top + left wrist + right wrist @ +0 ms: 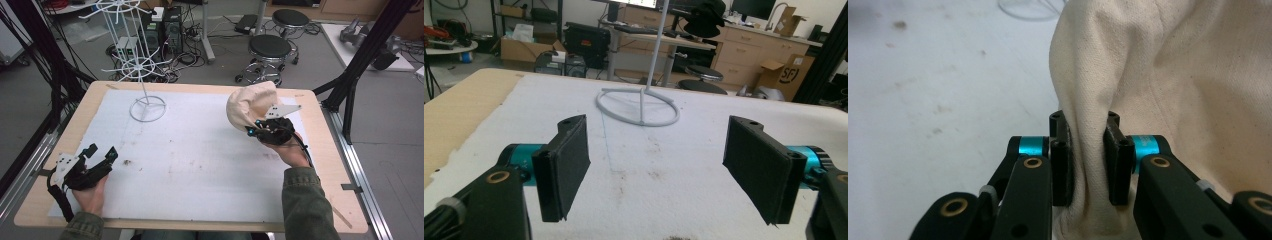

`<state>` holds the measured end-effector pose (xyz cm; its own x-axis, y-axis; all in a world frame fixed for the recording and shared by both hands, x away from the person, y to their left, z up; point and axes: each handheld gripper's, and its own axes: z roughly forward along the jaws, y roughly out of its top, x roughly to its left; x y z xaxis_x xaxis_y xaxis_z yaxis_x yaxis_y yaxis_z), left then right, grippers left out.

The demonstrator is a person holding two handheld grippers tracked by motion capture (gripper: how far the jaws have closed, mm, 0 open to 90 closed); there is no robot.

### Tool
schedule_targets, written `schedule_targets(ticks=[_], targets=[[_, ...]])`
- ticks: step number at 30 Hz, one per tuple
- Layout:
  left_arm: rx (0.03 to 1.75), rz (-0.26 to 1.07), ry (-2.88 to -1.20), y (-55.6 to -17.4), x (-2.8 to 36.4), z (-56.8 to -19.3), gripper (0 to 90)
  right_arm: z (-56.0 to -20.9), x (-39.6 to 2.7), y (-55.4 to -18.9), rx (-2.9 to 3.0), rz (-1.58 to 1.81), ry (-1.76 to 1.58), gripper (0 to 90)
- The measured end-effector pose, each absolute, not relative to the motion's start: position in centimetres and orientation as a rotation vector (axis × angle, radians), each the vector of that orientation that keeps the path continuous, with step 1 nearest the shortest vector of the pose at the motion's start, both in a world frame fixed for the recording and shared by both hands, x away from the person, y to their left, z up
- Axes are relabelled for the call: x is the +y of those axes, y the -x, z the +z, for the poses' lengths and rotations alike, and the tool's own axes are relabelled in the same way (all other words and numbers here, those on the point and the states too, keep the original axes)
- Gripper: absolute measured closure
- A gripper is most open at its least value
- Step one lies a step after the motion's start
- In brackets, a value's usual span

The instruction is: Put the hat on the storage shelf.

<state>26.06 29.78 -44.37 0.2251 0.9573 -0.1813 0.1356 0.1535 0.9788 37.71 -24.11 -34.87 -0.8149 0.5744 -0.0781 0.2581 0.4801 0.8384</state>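
Observation:
A cream fabric hat (248,103) is held up above the right side of the table, and my right gripper (256,129) is shut on its lower edge. The right gripper view has the cloth (1168,75) pinched into a fold between the two black jaws of my right gripper (1088,160). My left gripper (100,154) rests low at the table's front left, open with nothing between its fingers (564,165). A white wire stand (146,102) with hook arms rises at the back left; its ring base (639,107) lies ahead of the left gripper.
A white foam sheet (190,165) covers the wooden table (320,165), with small dark stains near its middle. Black frame posts (360,55) flank the table. Stools (270,50), cables and computer cases stand on the floor beyond the far edge.

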Motion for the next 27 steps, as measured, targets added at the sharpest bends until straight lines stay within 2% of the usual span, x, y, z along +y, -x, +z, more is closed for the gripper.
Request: schedule_targets(ticks=[27], targets=[[1.191, 0.833, -1.26, -26.2, 29.8, -44.4, 26.3, -28.3, -19.1, -34.7, 2.08, 1.689, -0.444, 75.3]])
